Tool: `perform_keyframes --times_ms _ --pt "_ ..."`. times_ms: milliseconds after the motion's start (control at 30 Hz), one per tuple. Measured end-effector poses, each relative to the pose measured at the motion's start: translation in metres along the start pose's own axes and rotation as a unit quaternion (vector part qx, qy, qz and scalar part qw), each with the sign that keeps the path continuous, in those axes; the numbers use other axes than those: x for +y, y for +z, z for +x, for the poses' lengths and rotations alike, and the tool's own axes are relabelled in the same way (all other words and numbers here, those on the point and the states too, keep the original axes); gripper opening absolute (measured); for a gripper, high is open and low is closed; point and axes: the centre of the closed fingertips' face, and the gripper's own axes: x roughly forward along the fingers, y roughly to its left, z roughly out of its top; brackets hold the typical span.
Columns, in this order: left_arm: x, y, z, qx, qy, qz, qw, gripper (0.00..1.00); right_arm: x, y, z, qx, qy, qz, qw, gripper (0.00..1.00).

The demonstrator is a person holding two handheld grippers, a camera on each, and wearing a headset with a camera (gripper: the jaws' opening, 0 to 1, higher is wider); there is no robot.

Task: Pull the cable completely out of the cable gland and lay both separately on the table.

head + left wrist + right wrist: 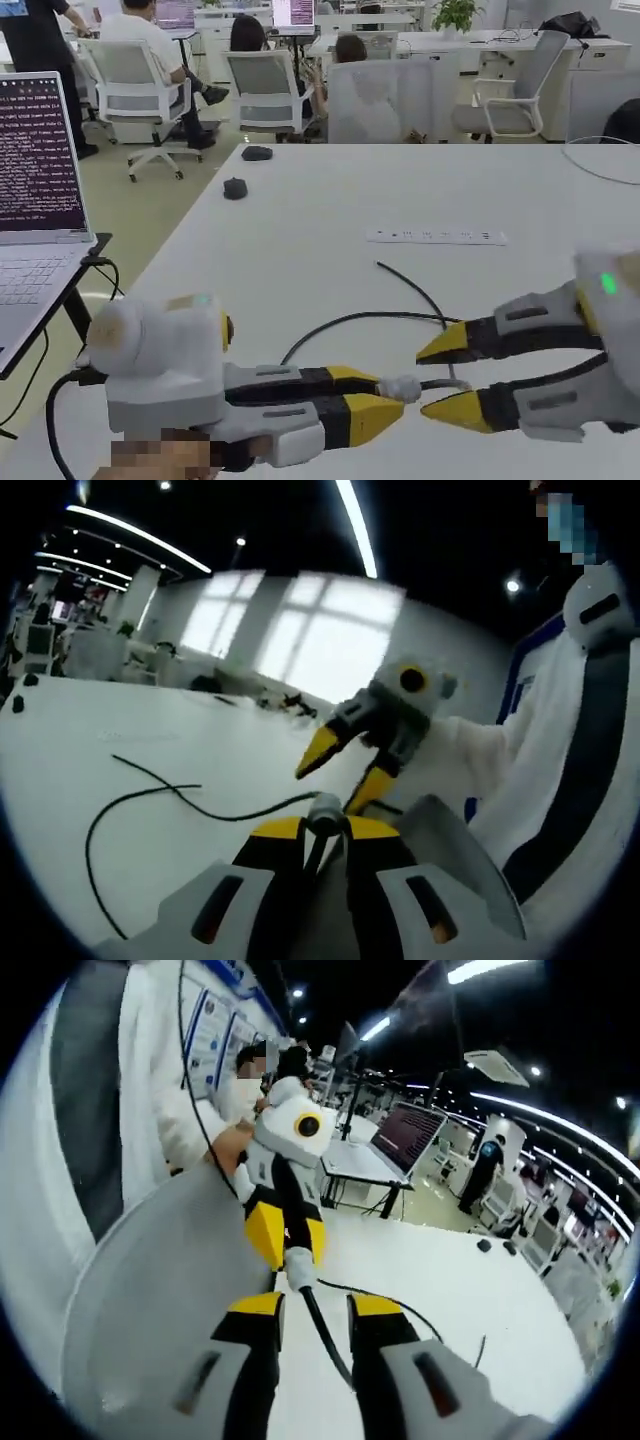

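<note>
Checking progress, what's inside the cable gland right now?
The black cable enters the cable gland. How far it reaches inside is hidden by the gland and the left hand-held gripper.

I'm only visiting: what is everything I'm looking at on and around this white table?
table: one, white, foreground.
cable gland: one, pale grey, clamped between yellow jaws, foreground.
cable: one, black, from the gland, looping over the table.
power strip: one, white, mid-table.
mouse-like items: two, dark, table's far left.
laptop: one, silver, screen lit, left of table.
office chairs: several, white, behind table.
left gripper: one, yellow-tipped, shut on the gland.
right gripper: one, yellow-tipped, open, straddling the cable.
</note>
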Motion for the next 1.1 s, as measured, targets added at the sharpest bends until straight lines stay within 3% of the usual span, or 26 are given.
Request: perform_keyframes --times_ms 67,100,167,267,367,467,600,800,833,867,900,933,967,1000,1033,1067,1100 --pt "-0.007 0.002 0.002 -0.002 -0.012 0.031 0.9995 0.15 0.004 0.005 -0.006 -0.031 0.030 0.069 0.9967 0.30" --pt "-0.013 0.004 0.004 -0.005 -0.021 0.039 0.9990 0.15 0.006 0.009 -0.008 -0.049 0.046 0.103 0.9924 0.30" --pt "-0.019 0.005 0.006 -0.008 -0.031 0.046 0.9984 0.15 0.010 0.011 -0.009 -0.068 0.063 0.114 0.9892 0.27" --pt "-0.026 0.006 0.007 -0.009 -0.045 0.063 0.9969 0.15 0.018 0.009 -0.005 -0.071 0.081 0.135 0.9849 0.25" --pt "-0.027 0.007 0.006 -0.012 -0.049 0.061 0.9968 0.15 0.030 0.010 0.001 -0.081 0.109 0.175 0.9751 0.24" --pt "-0.025 0.010 0.005 -0.019 -0.047 0.059 0.9970 0.15 0.035 0.007 0.006 -0.079 0.120 0.178 0.9734 0.18" --pt "-0.024 0.011 0.004 -0.024 -0.046 0.059 0.9969 0.15 0.034 0.012 0.005 -0.098 0.120 0.178 0.9717 0.15" --pt "-0.030 0.009 0.006 -0.020 -0.056 0.075 0.9955 0.15 0.041 0.012 0.000 -0.115 0.140 0.197 0.9635 0.13" --pt "-0.031 0.010 0.006 -0.022 -0.058 0.076 0.9951 0.15 0.041 0.013 -0.002 -0.121 0.144 0.206 0.9602 0.13" --pt "-0.032 0.010 0.007 -0.021 -0.060 0.078 0.9949 0.15 0.041 0.017 -0.003 -0.137 0.148 0.222 0.9540 0.14" --pt "-0.034 0.010 0.007 -0.020 -0.063 0.080 0.9946 0.15 0.038 0.022 -0.007 -0.156 0.153 0.249 0.9435 0.14" --pt "-0.035 0.009 0.008 -0.018 -0.065 0.082 0.9944 0.15 0.036 0.024 -0.009 -0.167 0.154 0.266 0.9370 0.13" --pt "-0.036 0.008 0.009 -0.015 -0.066 0.086 0.9941 0.15 0.036 0.024 -0.007 -0.161 0.157 0.286 0.9315 0.13" --pt "-0.036 0.006 0.009 -0.011 -0.067 0.087 0.9939 0.15 0.039 0.019 -0.005 -0.140 0.160 0.285 0.9345 0.13" --pt "-0.036 0.003 0.010 -0.004 -0.067 0.090 0.9937 0.15 0.040 0.016 -0.003 -0.129 0.154 0.262 0.9439 0.13" --pt "-0.036 0.002 0.010 -0.002 -0.067 0.091 0.9936 0.15 0.041 0.015 -0.002 -0.125 0.151 0.247 0.9492 0.13" --pt "-0.037 0.002 0.009 -0.001 -0.069 0.094 0.9932 0.15 0.042 0.018 -0.002 -0.128 0.153 0.250 0.9475 0.13"
